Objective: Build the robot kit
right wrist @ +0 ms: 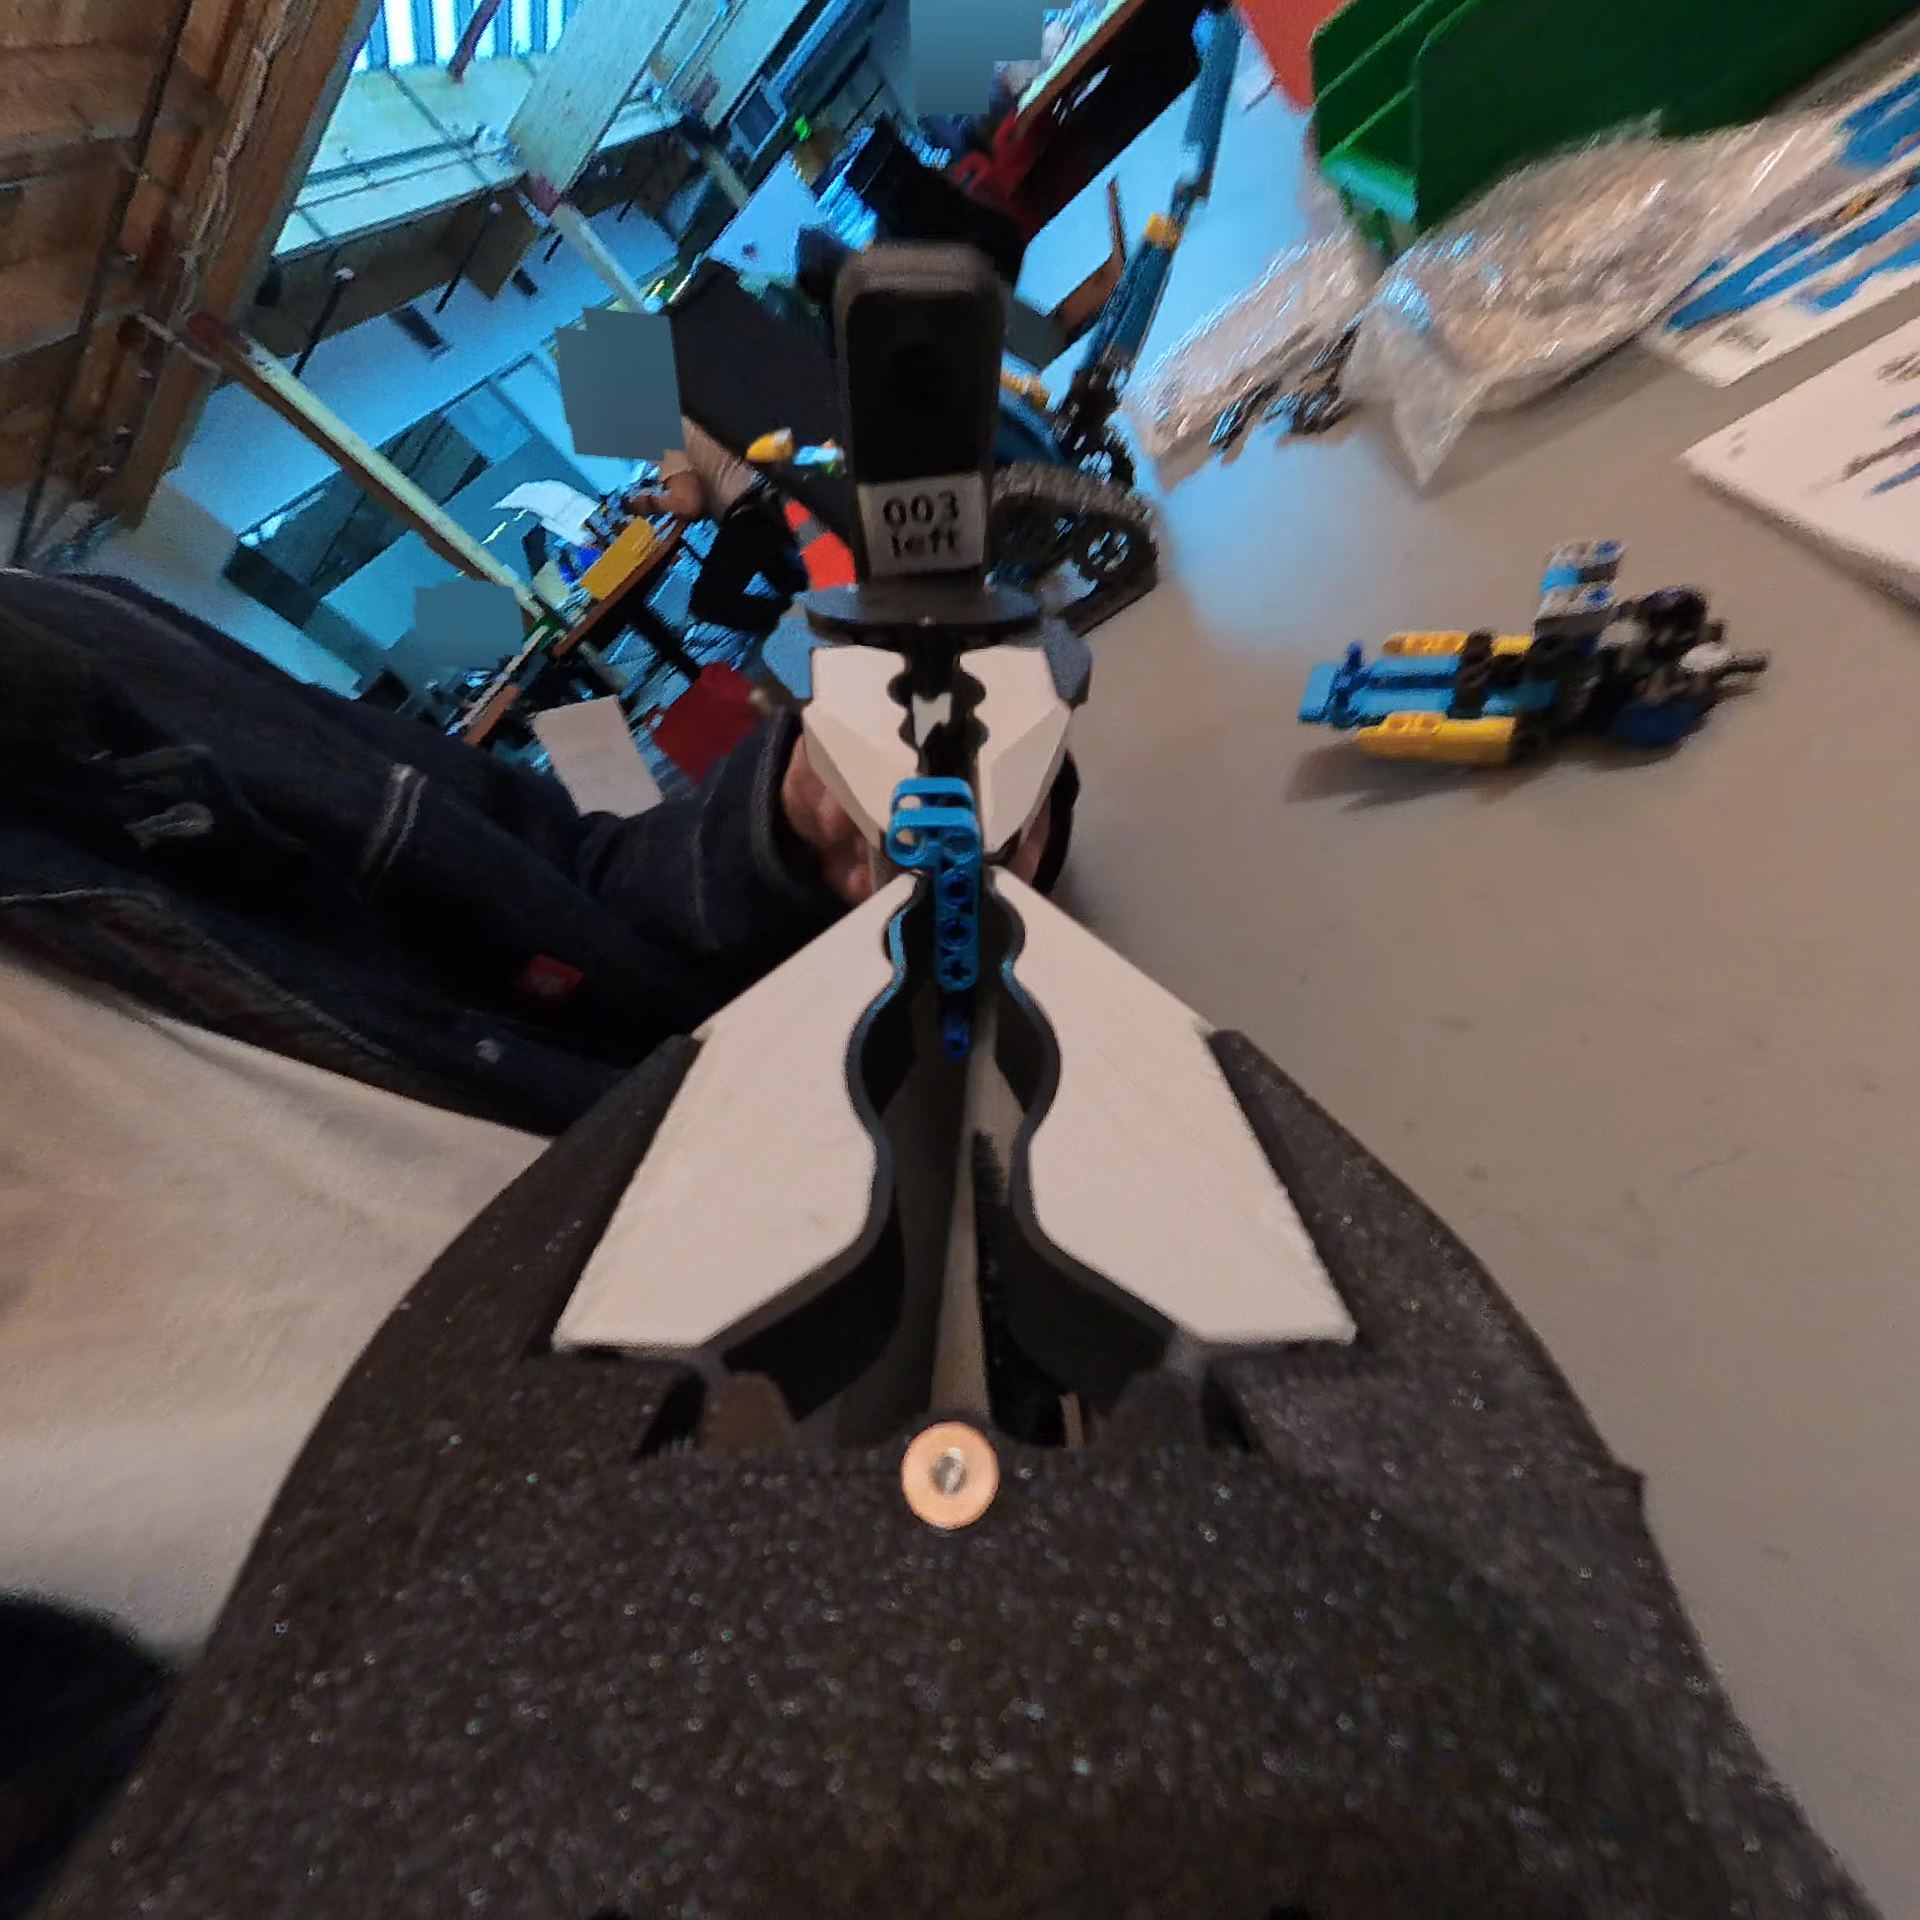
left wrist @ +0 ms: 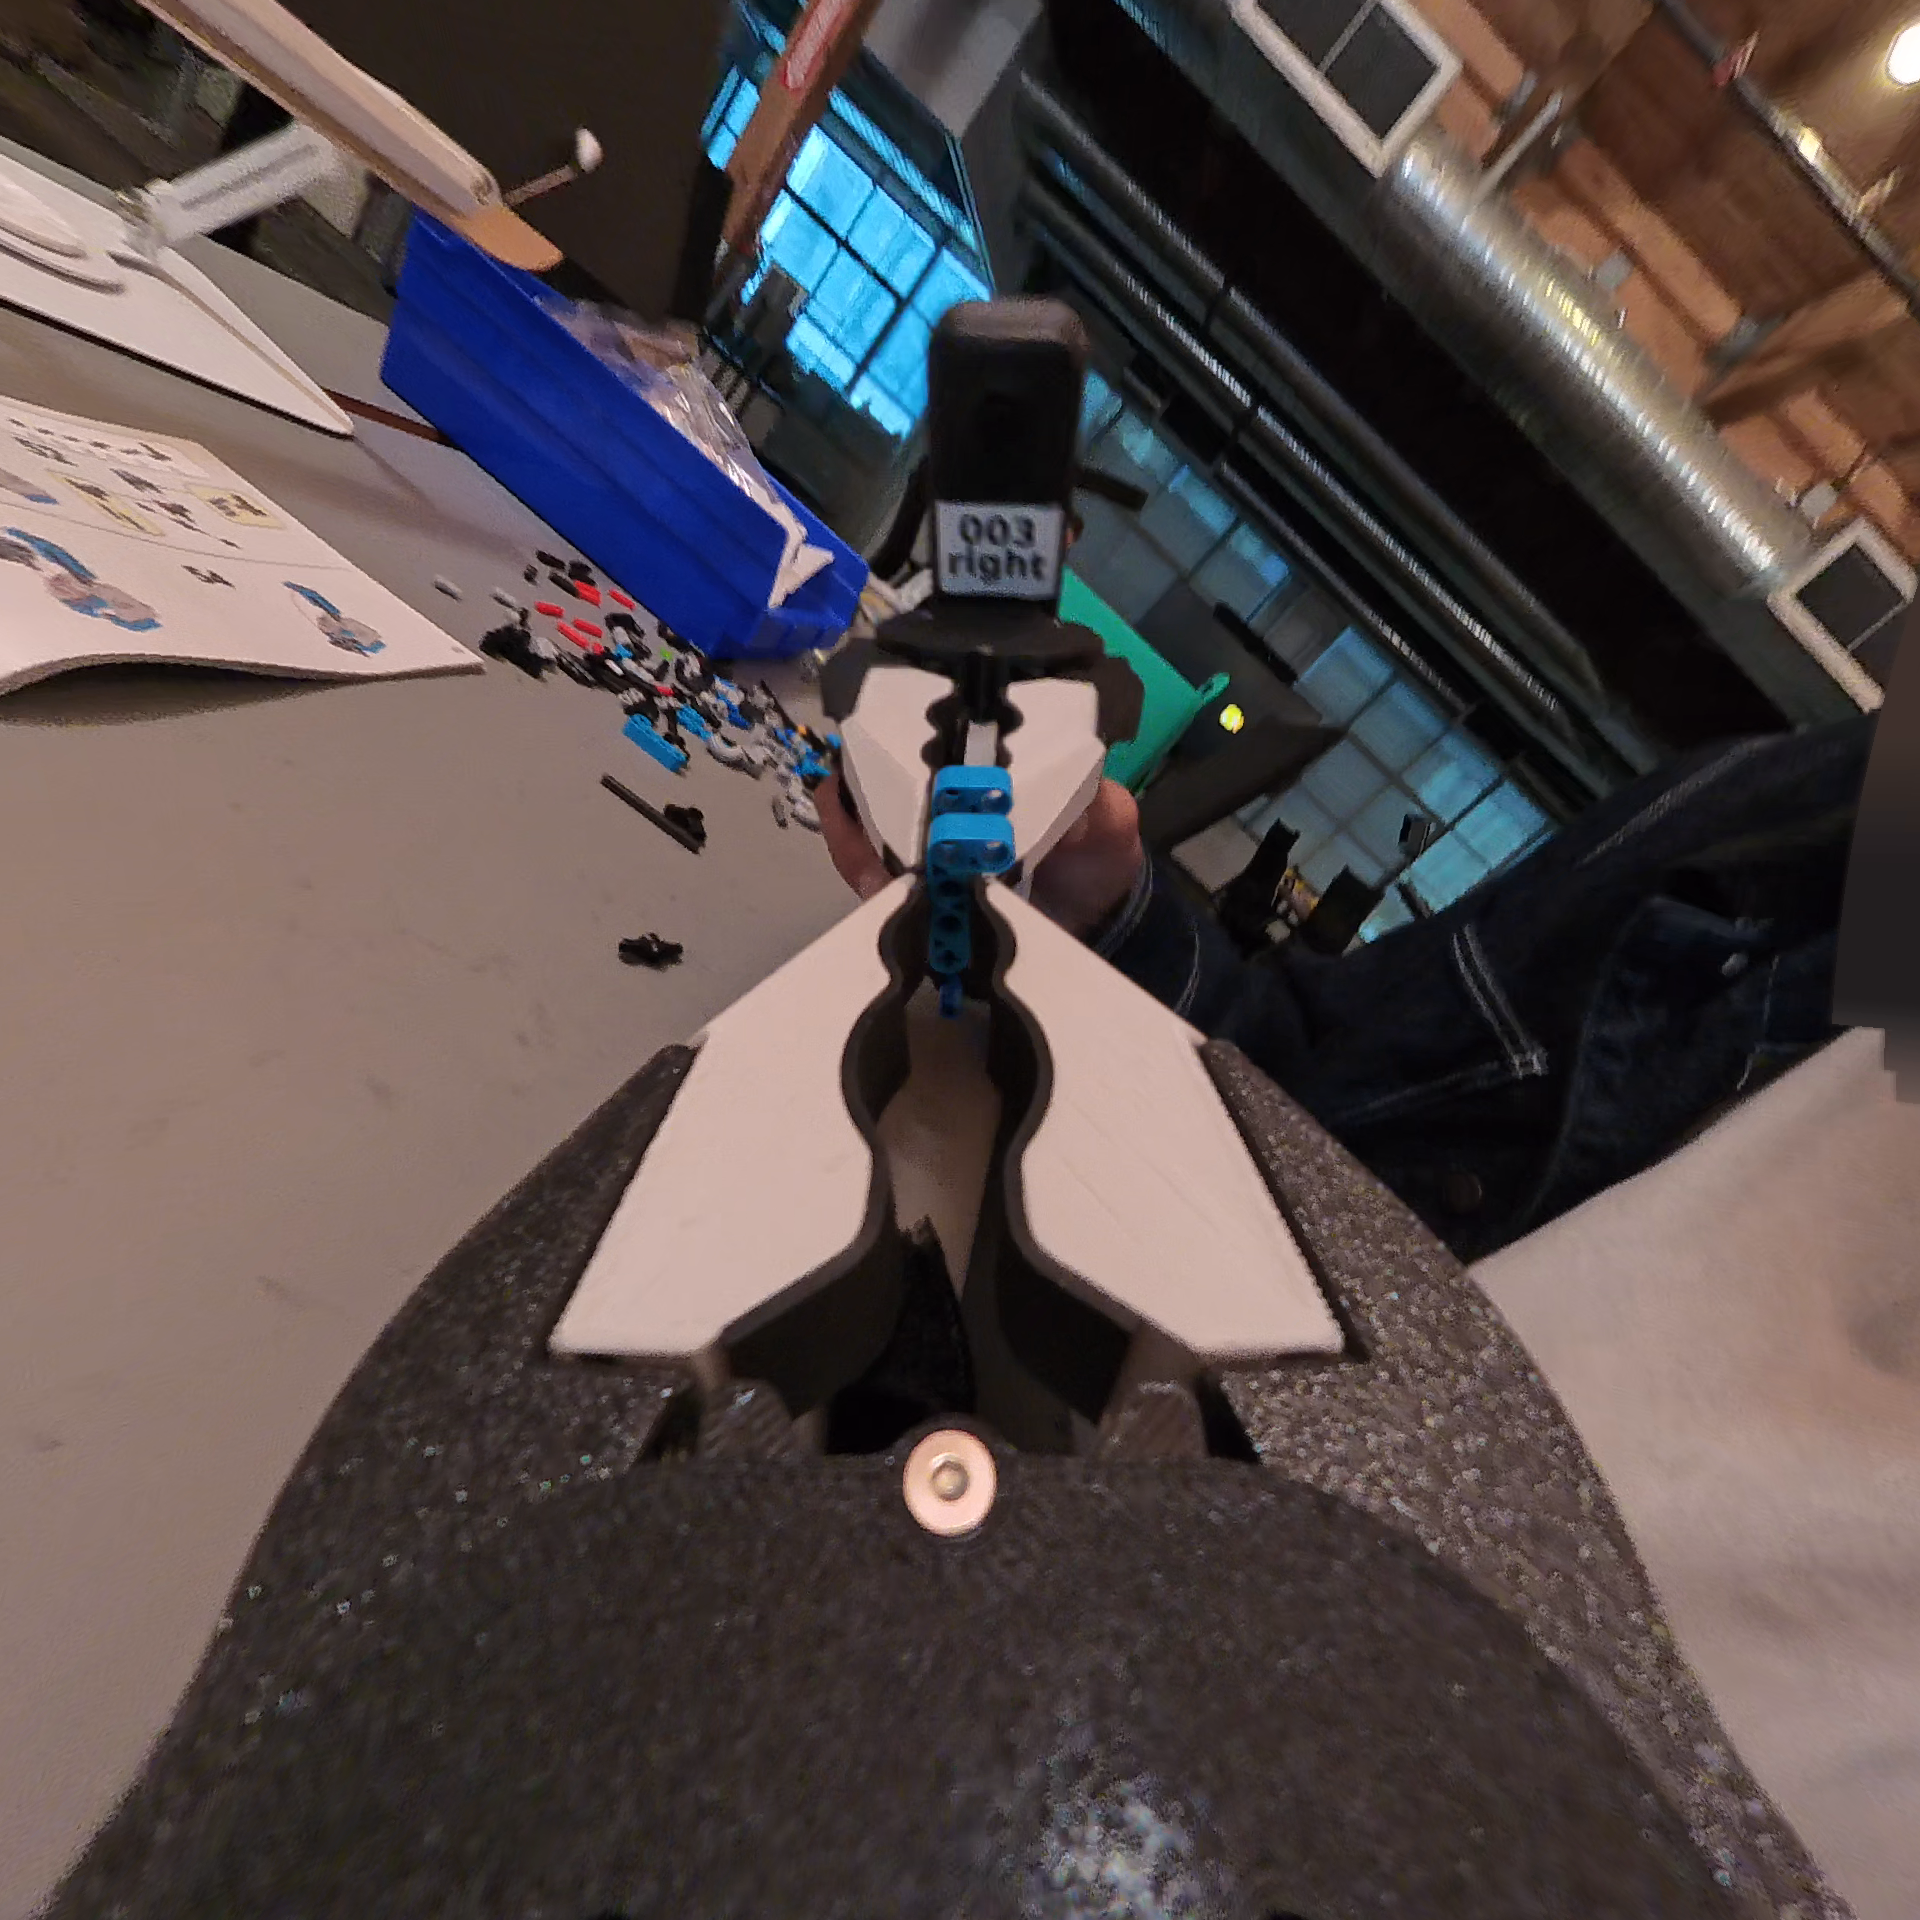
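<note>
Speckled black foam housing fills the bottom of both wrist views, and from it each gripper's two white fingers with dark wavy inner pads run forward to a narrow point. Both grippers meet tip to tip above a grey tabletop (left wrist: 260,1039), facing one another.

Between them sits a small blue plastic building-brick assembly (left wrist: 958,883): a thin perforated beam with two short rounded connector pieces stacked at one end. The left gripper (left wrist: 951,914) is drawn in narrow and pinches the beam end of that assembly. The right gripper (right wrist: 951,904) is likewise narrowed about it, the beam lying between its fingertips (the same piece, seen from the opposite side). Each gripper appears in the other's view with a black camera post above its fingers and a hand in a dark denim sleeve (left wrist: 1558,987) behind it.

Left of the blue assembly, in the left wrist view, lie a scatter of small black, blue, grey and red brick parts (left wrist: 665,686), a blue plastic bin (left wrist: 582,447) and an open printed instruction booklet (left wrist: 156,561). Right of the assembly, in the right wrist view, a partly built blue, yellow and black brick vehicle (right wrist: 1527,675) rests on the tabletop, with crinkled clear plastic bags (right wrist: 1455,312) and a green bin (right wrist: 1558,94) beyond.
</note>
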`<state>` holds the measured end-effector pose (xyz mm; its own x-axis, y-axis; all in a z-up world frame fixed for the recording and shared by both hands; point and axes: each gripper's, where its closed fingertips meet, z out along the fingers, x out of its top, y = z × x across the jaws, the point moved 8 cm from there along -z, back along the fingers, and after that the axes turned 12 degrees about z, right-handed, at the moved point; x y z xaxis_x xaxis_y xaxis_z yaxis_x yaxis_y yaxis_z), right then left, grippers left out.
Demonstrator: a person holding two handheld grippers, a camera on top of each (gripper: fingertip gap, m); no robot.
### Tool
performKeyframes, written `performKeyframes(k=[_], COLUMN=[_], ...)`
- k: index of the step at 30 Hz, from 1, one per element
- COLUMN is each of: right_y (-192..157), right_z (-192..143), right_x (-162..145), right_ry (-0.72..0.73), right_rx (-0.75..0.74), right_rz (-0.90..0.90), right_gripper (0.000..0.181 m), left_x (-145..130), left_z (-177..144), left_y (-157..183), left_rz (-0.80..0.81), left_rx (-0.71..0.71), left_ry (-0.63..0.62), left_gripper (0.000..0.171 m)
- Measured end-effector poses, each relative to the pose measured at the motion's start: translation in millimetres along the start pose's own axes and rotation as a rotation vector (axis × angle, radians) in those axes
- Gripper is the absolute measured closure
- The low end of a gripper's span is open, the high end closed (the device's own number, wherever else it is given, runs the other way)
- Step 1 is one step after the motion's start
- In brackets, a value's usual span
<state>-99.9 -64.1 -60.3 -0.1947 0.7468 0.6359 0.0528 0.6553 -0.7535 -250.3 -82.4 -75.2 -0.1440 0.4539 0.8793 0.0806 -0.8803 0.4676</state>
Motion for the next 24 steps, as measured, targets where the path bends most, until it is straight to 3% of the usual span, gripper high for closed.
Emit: performKeyframes(k=[1,3,8,11,13,18,24], right_y=[-1,-3,-13,-12,-11,-14,-12], right_z=[1,6,30,47,46,44,44], right_x=[3,6,4,0,2,0,-1], right_ry=[0.040,0.106,0.163,0.151,0.166,0.107,0.019], right_rx=[-0.043,-0.197,-0.719,-0.751,-0.848,-0.919,-0.932], right_rz=[-0.036,-0.189,-0.556,-0.539,-0.578,-0.726,-0.744], right_gripper=[0.173,0.145,0.146,0.133,0.151,0.153,0.155], left_x=[2,4,5,4,3,1,-1], left_z=[-2,-9,-19,-16,-16,-13,-12], left_y=[-4,-15,-25,-24,-24,-25,-23], left_rz=[-0.019,-0.077,-0.155,-0.163,-0.174,-0.194,-0.146], left_rx=[0.022,0.104,0.158,0.146,0.131,0.113,0.149], left_ry=[0.026,0.088,0.177,0.168,0.172,0.148,0.102], left_gripper=[0.165,0.165,0.165,0.165,0.165,0.164,0.165])
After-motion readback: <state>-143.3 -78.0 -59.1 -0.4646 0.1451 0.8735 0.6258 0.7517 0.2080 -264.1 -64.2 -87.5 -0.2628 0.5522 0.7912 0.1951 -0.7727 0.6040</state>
